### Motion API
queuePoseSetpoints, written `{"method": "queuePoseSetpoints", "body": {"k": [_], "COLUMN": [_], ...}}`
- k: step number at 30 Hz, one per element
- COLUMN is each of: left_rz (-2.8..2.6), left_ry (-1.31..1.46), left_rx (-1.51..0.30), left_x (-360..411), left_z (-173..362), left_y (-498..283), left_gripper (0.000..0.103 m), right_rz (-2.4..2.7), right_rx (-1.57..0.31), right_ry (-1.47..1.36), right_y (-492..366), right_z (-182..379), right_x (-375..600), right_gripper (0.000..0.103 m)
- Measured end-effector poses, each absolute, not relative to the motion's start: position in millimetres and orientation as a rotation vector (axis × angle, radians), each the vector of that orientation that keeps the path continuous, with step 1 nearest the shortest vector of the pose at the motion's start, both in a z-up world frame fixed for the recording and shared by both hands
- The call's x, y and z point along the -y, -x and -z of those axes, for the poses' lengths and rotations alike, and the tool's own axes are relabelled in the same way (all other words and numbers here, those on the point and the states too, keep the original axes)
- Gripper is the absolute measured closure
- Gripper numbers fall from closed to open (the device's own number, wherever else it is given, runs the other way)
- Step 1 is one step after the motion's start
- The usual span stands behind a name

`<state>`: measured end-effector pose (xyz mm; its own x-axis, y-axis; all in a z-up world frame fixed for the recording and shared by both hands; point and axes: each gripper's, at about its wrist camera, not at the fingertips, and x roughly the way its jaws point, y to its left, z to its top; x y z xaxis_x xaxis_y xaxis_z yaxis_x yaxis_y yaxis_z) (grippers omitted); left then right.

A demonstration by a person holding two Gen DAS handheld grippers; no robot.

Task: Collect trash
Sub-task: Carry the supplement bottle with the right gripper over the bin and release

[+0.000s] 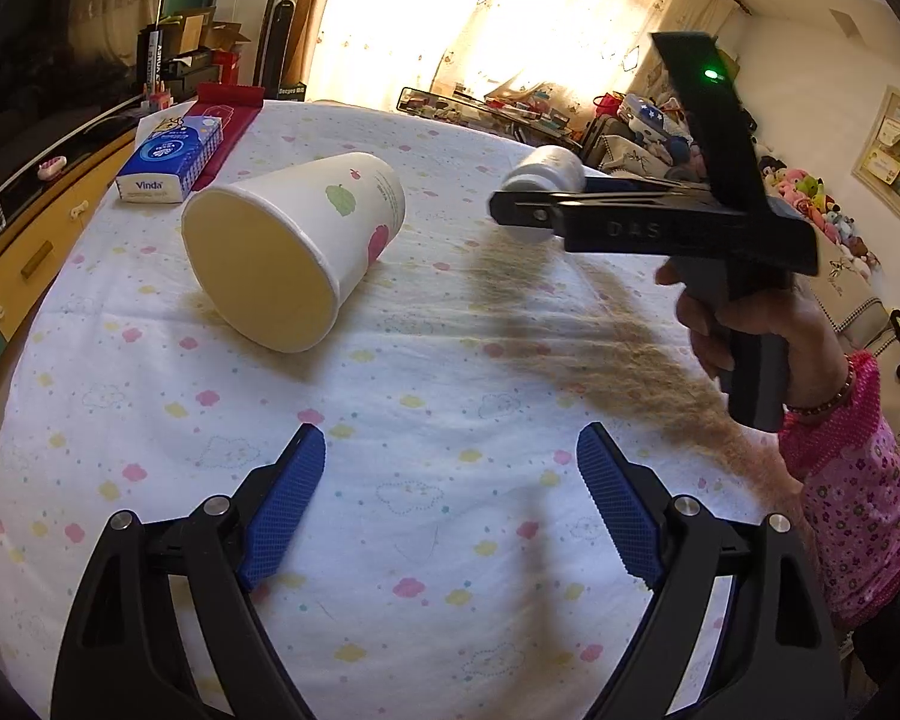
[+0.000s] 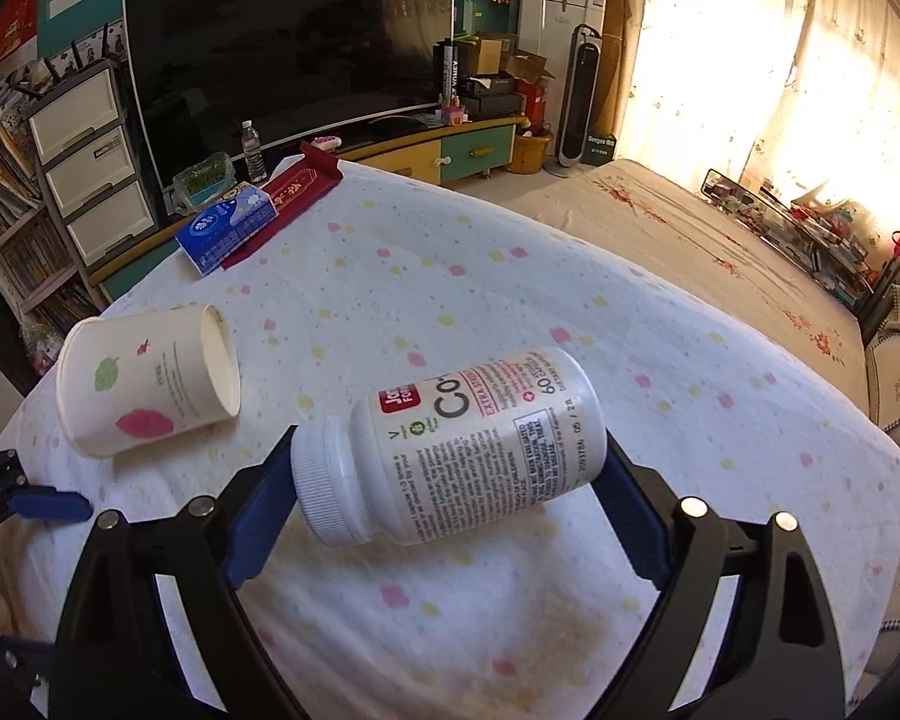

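Note:
A white pill bottle with a ribbed cap lies crosswise between the blue pads of my right gripper, cap at the left pad and base at the right. The gripper is shut on it. Seen from the left wrist, the bottle hangs at the tip of the right gripper, above the cloth. A white paper cup with leaf prints lies on its side, mouth toward the left gripper; it is left of the bottle in the right wrist view. My left gripper stands open over bare cloth.
The table carries a white cloth with pastel dots. A blue tissue pack and a red box sit at its far left corner. A brownish streak crosses the cloth. A hand in a pink sleeve holds the right gripper.

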<state>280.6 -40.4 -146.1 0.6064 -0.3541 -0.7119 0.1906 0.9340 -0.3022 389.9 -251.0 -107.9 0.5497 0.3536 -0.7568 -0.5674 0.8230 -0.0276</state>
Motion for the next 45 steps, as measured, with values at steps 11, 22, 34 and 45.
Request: {"method": "queuePoseSetpoints", "body": {"k": [11, 22, 34, 45], "left_rz": [0.314, 0.310, 0.310, 0.307], "left_ry": [0.202, 0.191, 0.188, 0.178], "left_rx": [-0.863, -0.863, -0.863, -0.868], "left_x": [39, 40, 41, 44], "left_z": [145, 144, 143, 143], "left_y": [-278, -274, -273, -273], "left_gripper": [0.018, 0.018, 0.018, 0.017], "right_rz": [-0.364, 0.054, 0.330, 0.323], "right_rx": [-0.791, -0.780, -0.889, -0.840], "right_ry": [0.180, -0.058, -0.248, -0.305], "right_y": [-272, -168, -163, -162], "right_z": [79, 94, 152, 144], "right_x": [377, 543, 629, 613], "right_gripper": [0.016, 0.016, 0.016, 0.014]}}
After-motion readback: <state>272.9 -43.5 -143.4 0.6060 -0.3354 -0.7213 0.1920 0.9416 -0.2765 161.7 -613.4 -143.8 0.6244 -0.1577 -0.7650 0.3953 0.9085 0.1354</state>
